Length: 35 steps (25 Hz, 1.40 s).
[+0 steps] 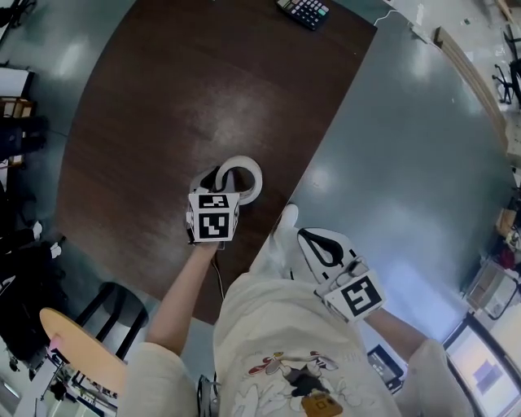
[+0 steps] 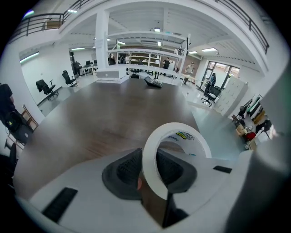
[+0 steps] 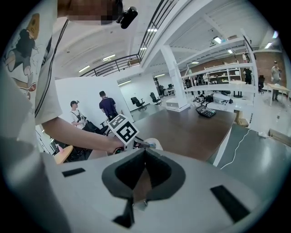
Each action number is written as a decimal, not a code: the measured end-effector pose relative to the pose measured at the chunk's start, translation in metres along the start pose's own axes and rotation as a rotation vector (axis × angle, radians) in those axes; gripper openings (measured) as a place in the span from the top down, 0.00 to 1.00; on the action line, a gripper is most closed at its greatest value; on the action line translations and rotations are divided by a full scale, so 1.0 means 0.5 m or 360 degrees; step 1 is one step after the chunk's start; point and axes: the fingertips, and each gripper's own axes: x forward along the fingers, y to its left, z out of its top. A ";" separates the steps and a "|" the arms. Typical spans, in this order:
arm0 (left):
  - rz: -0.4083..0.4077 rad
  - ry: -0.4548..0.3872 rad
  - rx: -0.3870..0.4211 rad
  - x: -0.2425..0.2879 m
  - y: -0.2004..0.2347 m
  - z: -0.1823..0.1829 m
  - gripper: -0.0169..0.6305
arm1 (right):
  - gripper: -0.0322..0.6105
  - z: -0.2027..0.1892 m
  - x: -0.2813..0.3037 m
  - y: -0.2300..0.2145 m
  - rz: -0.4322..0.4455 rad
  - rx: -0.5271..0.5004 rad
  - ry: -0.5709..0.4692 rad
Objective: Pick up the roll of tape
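Observation:
A white roll of tape (image 1: 255,176) stands on edge just above the dark brown table (image 1: 163,122), near its front edge. My left gripper (image 1: 221,182) is shut on the roll's near rim. In the left gripper view the ring (image 2: 178,130) rises between the two dark pads (image 2: 125,170) and is pinched by them. My right gripper (image 1: 314,244) hangs off the table's right side, over the grey floor by the person's leg. Its jaws meet at the tips with nothing between them (image 3: 144,152). The right gripper view also shows the left gripper's marker cube (image 3: 123,129).
A black calculator (image 1: 304,10) lies at the table's far edge. A wooden-seat chair (image 1: 81,342) stands at the lower left beside the table. A white cable (image 3: 241,145) runs over the floor to the right. People stand in the background of the right gripper view.

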 end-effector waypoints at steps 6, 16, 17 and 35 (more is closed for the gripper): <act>-0.0004 -0.0155 -0.0084 -0.103 -0.022 0.031 0.83 | 0.94 0.036 -0.031 0.002 0.0000 -0.0067 -0.0098; 0.0016 -0.0455 -0.0209 -0.306 -0.069 0.065 0.83 | 0.94 0.097 -0.076 0.020 0.0041 -0.0187 -0.0253; 0.0012 -0.0489 -0.0215 -0.327 -0.077 0.067 0.83 | 0.94 0.102 -0.081 0.021 0.0046 -0.0174 -0.0270; -0.0100 -0.0858 -0.0267 -0.588 -0.218 0.004 0.83 | 0.94 0.136 -0.171 0.079 0.0048 -0.0196 -0.0430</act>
